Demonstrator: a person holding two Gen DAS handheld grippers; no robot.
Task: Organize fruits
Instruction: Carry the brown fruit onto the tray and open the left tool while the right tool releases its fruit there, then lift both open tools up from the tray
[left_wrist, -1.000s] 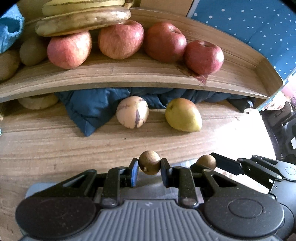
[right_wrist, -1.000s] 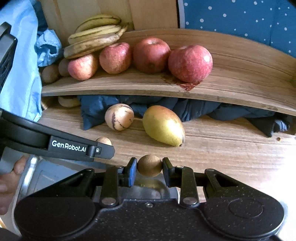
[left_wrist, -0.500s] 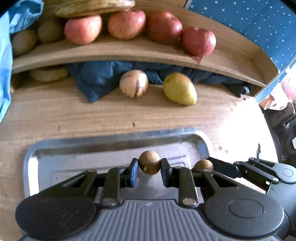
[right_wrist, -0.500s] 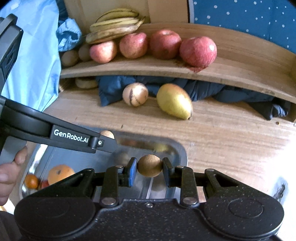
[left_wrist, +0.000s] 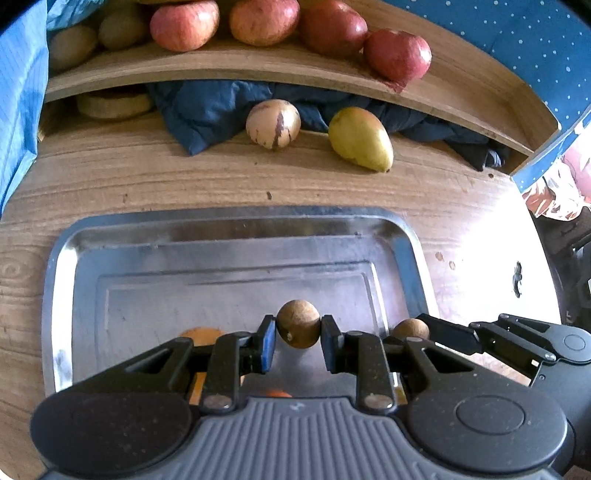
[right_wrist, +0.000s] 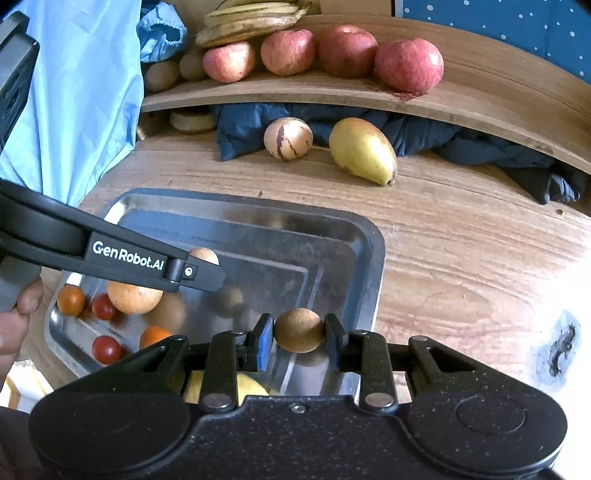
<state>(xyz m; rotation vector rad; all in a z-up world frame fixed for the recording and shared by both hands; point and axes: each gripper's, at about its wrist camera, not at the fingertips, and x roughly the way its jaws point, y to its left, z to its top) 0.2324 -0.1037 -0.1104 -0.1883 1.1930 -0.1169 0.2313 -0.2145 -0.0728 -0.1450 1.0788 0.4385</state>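
Sitting clamped between each hand-held gripper's pads: left hand-held gripper (left_wrist: 298, 329), right hand-held gripper (right_wrist: 299, 330), brown fruit (left_wrist: 297, 328).

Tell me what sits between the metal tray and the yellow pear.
Only bare wooden tabletop lies between tray and pear, shown in both wrist views.

You see two small round brown fruits, one (left_wrist: 297, 328) above the metal tray (left_wrist: 229, 236). The other (right_wrist: 298, 329) sits over its right rim.
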